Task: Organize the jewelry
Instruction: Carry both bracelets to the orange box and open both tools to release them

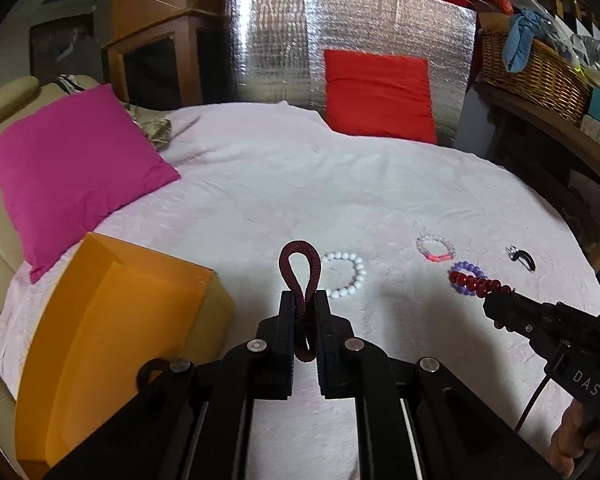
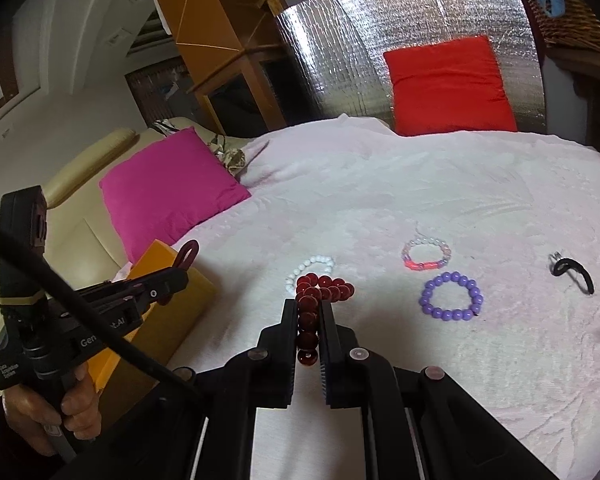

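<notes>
My left gripper (image 1: pixel 304 300) is shut on a dark maroon coiled band (image 1: pixel 300 268) and holds it above the pale pink cloth, just right of an open orange box (image 1: pixel 112 344). My right gripper (image 2: pixel 308 308) is shut on a dark red bead bracelet (image 2: pixel 324 286), which also shows in the left wrist view (image 1: pixel 478 282). On the cloth lie a white bead bracelet (image 1: pixel 350 274), a pink and clear bracelet (image 1: pixel 436 248), a purple bead bracelet (image 2: pixel 452 296) and a black hair tie (image 2: pixel 574 272).
A magenta pillow (image 1: pixel 76 172) lies at the left above the box. A red cushion (image 1: pixel 380 96) leans on a silver foil panel (image 1: pixel 276 40) at the back. A wicker basket (image 1: pixel 536 68) stands on a shelf at the right. A beige sofa (image 2: pixel 76 208) borders the left.
</notes>
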A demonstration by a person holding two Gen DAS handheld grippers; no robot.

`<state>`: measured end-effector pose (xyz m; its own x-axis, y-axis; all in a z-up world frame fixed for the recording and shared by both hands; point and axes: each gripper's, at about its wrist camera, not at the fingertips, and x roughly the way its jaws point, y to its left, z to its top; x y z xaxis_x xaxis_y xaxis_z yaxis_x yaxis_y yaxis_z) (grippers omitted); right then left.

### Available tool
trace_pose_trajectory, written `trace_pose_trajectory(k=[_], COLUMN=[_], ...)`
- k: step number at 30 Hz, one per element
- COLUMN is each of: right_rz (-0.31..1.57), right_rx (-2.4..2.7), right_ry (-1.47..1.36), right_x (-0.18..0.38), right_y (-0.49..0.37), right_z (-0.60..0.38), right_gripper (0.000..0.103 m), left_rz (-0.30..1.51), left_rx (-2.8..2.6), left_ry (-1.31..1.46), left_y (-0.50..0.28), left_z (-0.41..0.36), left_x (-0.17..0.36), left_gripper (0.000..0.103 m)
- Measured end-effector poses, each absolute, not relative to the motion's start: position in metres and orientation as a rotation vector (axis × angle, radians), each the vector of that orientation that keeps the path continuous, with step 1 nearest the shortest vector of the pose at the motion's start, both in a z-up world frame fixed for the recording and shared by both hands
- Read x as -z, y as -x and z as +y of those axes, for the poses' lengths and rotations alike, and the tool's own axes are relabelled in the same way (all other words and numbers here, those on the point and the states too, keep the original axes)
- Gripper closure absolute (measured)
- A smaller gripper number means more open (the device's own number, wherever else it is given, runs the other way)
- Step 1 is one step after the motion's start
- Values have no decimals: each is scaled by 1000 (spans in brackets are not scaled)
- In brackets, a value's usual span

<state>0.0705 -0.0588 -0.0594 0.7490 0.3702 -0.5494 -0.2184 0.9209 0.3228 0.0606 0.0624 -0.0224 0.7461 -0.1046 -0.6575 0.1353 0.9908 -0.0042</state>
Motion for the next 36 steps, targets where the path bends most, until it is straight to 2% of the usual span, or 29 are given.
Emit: trace_pose_trajectory(k=[7, 13, 25, 36], right_rz=[609, 612, 623, 746], right_rx=[-335, -361, -549, -646], right_ry=[-220, -199, -87, -18], right_x=[53, 43, -4, 13], right_y=[-61, -56, -76, -119], right_z=[-43, -20, 88, 180], right_gripper=[92, 92, 92, 92], left_rz=[634, 605, 690, 758], left_rx=[22, -102, -338, -463], left_ry=[-46, 55, 250, 303], left_y=[-37, -18, -5, -6], left_z=[84, 133, 233, 260], left_x=[8, 1, 25, 49], left_gripper=[94, 94, 94, 94])
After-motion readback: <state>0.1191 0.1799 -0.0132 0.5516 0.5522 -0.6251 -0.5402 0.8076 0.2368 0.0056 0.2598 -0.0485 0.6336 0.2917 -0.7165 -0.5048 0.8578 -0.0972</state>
